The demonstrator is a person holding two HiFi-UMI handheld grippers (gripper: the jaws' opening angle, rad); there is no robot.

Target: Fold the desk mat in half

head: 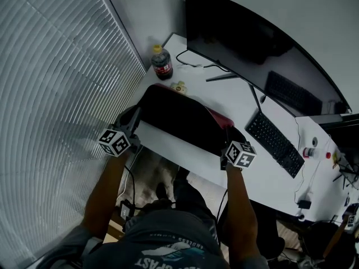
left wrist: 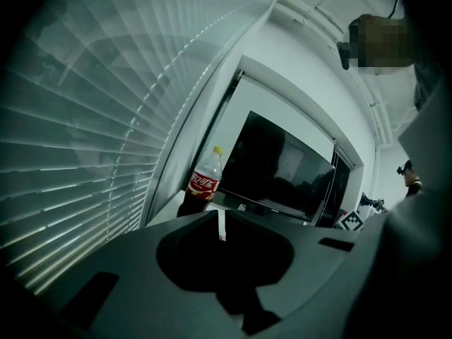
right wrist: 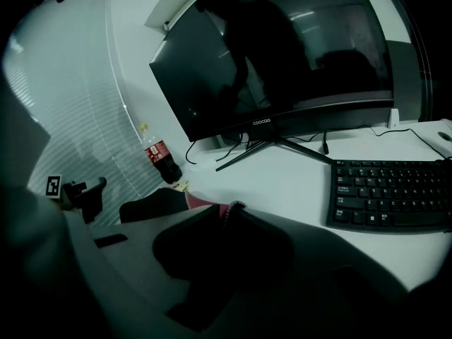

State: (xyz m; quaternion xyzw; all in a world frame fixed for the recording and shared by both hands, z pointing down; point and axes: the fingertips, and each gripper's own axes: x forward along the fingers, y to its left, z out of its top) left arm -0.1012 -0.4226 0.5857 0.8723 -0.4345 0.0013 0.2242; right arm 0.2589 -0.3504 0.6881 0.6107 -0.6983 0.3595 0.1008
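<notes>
**Item:** desk mat (head: 179,116), 1 piece. Dark outer face, red inner face showing at its right end and along the far edge, with stitched trim on the rim.

**Location:** on the white desk (head: 238,97), near edge, left of the keyboard (head: 275,142) and in front of the monitor (head: 252,43). A cola bottle (head: 162,62) stands just beyond its far left corner. The mat sits doubled over, dark side out.

**Holders:** 2.
- Right gripper (right wrist: 227,214): jaws close together on the mat's red stitched rim at the right end.
- Left gripper (left wrist: 221,224): jaws together, with only a thin pale sliver in the slit. The head view puts its tips at the mat's left end, but a pinch on the mat there cannot be confirmed.

**Handling, judged:**
- Thin, light and limp. It bends in a soft curve and will likely sag between 2 holds.
- Not fragile.
- The smooth face may slide on the desk, so the lower layer could creep.

**Where to hold, judged:** the stitched rim at the 2 corners of 1 long edge, held level so the edges meet squarely.
</notes>
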